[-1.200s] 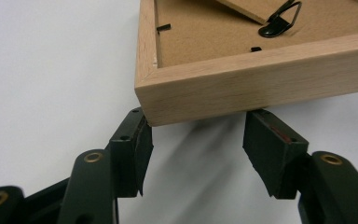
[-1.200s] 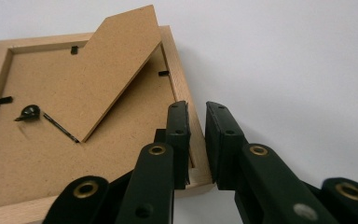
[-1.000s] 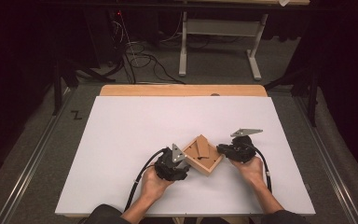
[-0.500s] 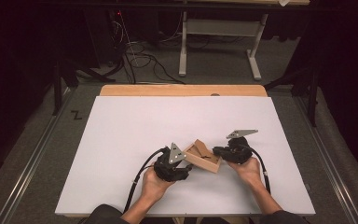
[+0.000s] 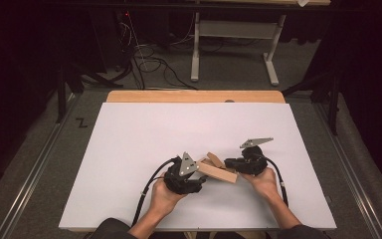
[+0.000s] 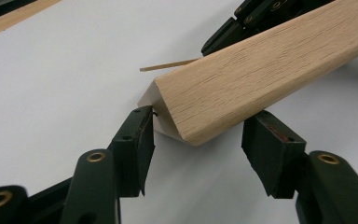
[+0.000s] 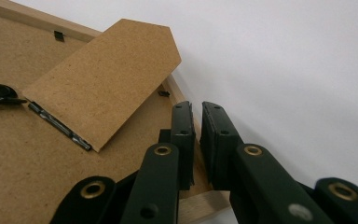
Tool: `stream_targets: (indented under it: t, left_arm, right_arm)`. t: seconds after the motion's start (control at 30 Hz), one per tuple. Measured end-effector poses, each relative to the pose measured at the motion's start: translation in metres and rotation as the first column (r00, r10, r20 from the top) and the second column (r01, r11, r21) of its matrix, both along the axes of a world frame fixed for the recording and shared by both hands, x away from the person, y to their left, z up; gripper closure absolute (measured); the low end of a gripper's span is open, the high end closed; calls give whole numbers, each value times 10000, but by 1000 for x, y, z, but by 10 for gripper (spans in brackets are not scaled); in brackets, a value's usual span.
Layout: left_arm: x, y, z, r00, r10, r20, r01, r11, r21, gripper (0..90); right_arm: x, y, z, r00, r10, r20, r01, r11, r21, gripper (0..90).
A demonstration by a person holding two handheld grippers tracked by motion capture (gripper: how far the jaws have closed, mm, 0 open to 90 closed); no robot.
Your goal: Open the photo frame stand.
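Observation:
A light wooden picture frame [image 5: 219, 172] stands tilted up on its edge between my two grippers at the near middle of the table. My right gripper [image 7: 196, 112] is shut on the frame's side rail; the brown backing board [image 7: 32, 158] and its fold-out easel stand [image 7: 102, 79] face that camera. My left gripper [image 6: 198, 142] is open, its jaws on either side of the frame's [image 6: 261, 79] near corner, the left one touching or nearly touching it. In the high view the left gripper [image 5: 200, 176] sits left of the frame and the right gripper [image 5: 230, 163] right of it.
The white table top [image 5: 129, 149] has wide free room to the left, right and far side. A wooden strip [image 5: 194, 96] runs along its far edge. Cables trail from both grippers toward the person. Desk legs and floor cables lie beyond the table.
The frame lay flatter, as a diamond shape, a second ago; it has since tipped up onto its edge. Both hands have shifted slightly toward the person.

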State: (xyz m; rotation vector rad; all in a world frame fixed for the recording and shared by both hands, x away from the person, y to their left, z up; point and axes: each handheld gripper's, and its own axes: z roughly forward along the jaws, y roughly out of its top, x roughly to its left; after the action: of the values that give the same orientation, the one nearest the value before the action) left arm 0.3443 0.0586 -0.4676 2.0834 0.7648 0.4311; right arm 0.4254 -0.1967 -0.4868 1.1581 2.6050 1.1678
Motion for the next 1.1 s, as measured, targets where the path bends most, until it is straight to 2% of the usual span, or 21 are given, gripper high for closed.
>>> stream_targets:
  t: [0.2,0.3,0.4,0.5,0.77,0.93,1.1]
  left_arm:
    - [-3,-2,3,9998,-149,155,149,9999,-4,426]
    - [-3,-2,4,9998,-121,147,121,9999,30,427]
    - [-2,-1,4,9999,-43,134,43,10000,2,426]
    - [-2,0,5,9999,-33,154,34,9999,-96,425]
    - [-2,0,5,9998,-13,186,15,9999,-115,425]
    - [-1,1,6,9998,-7,192,11,9998,-202,429]
    - [0,0,6,9998,53,181,-48,9996,-277,431]
  right_arm:
    - [0,-1,1,9999,-4,-103,5,10000,28,811]
    - [0,-1,1,9987,-497,-52,496,9986,-159,721]
    - [0,-1,1,9953,-910,318,922,9951,-359,667]
    - [-2,-2,5,9903,-1243,618,1265,9914,-330,634]
    - [-10,-7,14,9819,-1307,1374,1393,9888,-545,599]
    - [-21,-11,21,9700,-1294,2056,1483,9858,-790,569]
    - [-36,-21,24,9525,-1248,2777,1578,9824,-999,551]
